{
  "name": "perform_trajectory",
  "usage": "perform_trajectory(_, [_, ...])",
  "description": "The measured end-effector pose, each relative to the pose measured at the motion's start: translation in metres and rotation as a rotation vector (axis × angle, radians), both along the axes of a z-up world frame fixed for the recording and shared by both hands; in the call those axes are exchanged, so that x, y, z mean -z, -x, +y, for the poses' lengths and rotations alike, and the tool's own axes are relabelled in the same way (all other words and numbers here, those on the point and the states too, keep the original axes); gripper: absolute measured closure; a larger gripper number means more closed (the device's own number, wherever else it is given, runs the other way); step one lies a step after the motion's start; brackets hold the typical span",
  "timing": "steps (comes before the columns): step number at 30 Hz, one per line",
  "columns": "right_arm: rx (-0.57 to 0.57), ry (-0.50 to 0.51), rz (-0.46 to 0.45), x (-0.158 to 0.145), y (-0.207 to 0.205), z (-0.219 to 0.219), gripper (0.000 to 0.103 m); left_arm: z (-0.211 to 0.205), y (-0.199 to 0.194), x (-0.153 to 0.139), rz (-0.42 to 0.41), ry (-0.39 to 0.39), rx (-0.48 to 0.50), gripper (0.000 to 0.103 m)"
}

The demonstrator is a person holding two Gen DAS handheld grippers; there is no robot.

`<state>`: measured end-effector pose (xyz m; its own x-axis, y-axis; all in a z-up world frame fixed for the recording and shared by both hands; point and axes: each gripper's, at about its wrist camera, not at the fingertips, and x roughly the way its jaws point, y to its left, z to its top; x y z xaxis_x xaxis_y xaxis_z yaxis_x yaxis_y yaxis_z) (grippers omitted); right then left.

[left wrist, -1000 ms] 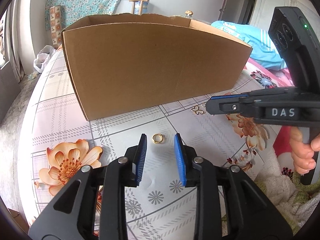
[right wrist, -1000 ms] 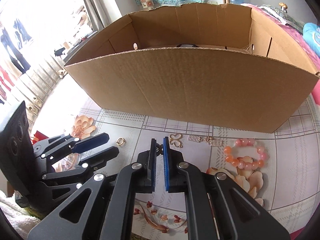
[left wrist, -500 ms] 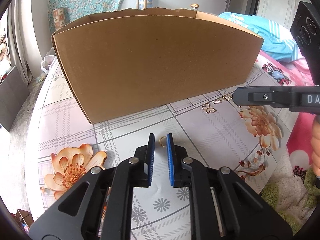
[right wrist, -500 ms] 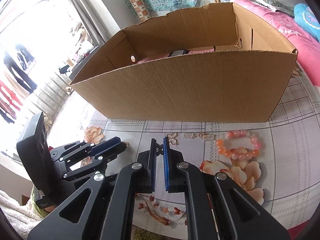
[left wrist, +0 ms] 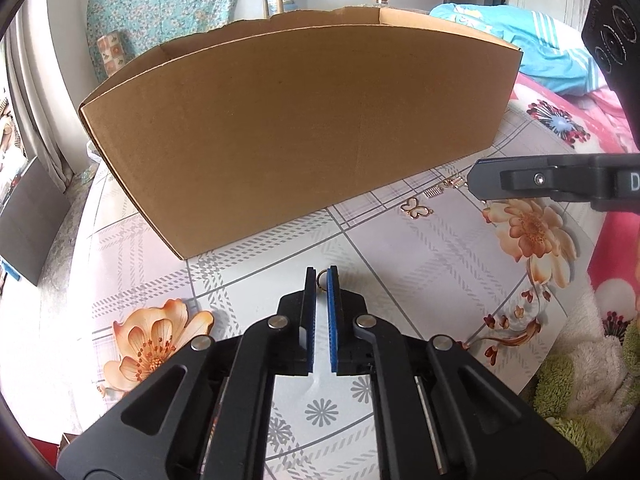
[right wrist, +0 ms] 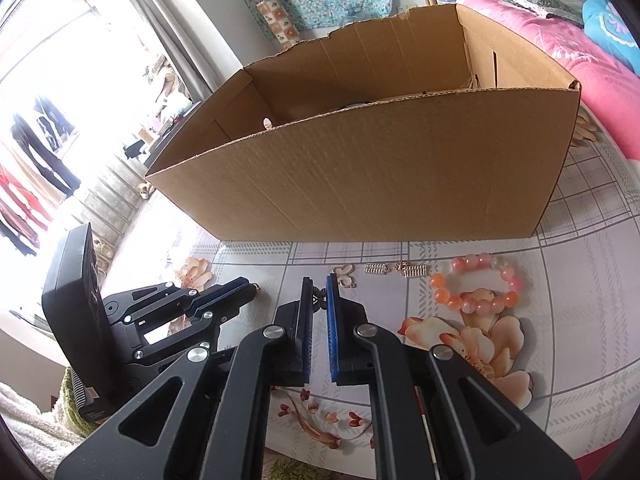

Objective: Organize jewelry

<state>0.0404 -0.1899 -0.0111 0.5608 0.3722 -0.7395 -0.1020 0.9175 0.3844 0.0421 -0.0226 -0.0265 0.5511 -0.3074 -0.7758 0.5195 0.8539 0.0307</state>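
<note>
My left hand-held gripper (left wrist: 321,276) is pinched on a small gold ring (left wrist: 321,278); the ring sits right at the fingertips between the blue pads (left wrist: 332,320), just above the floral worktop (left wrist: 420,264). The jaws stand narrow with only the ring between them. My right hand-held gripper (right wrist: 319,285) is also clamped narrow, on a small dark piece (right wrist: 319,296) at its tips; too small to tell what it is.

Cardboard box (left wrist: 288,128) stands straight ahead of both grippers, open top, near wall facing me. From the right wrist view its inside shows partly, contents unclear.

Loose jewelry lies on the worktop ahead and to the right of the right hand-held gripper, between it and the box: a gold butterfly-shaped charm (right wrist: 346,274) just beyond the tips, then two small gold bar pieces (right wrist: 396,269) side by side, then an orange-pink bead bracelet (right wrist: 476,284) furthest right, lying partly on a printed flower. In the left wrist view the same charm and bar pieces lie ahead-right of the left gripper, near the box's bottom edge, with the right gripper's tip just beside the bar pieces.

Left gripper shows low left of the right one in the right wrist view, well apart from the bracelet.
</note>
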Motion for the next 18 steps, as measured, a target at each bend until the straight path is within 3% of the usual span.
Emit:
perform_trajectory(4, [0.007, 0.003, -0.006, -0.001, 0.002, -0.002, 0.096, 0.007, -0.003, -0.002, 0.052, 0.061, -0.011, 0.095])
perform_trajectory(6, [0.012, 0.005, -0.011, -0.003, 0.003, -0.003, 0.096, 0.012, -0.002, -0.003, 0.055, 0.092, -0.013, 0.084])
perform_trajectory(9, [0.021, 0.001, -0.018, -0.004, 0.003, -0.004, 0.096, 0.012, 0.001, -0.006, 0.043, 0.100, 0.004, 0.080])
perform_trajectory(14, [0.024, -0.008, -0.022, -0.002, 0.004, -0.001, 0.096, 0.006, 0.000, 0.000, 0.054, 0.066, 0.011, 0.080])
perform_trajectory(18, [0.026, -0.011, -0.023, -0.001, 0.004, 0.001, 0.096, 0.001, 0.006, 0.003, -0.029, 0.008, 0.035, 0.091])
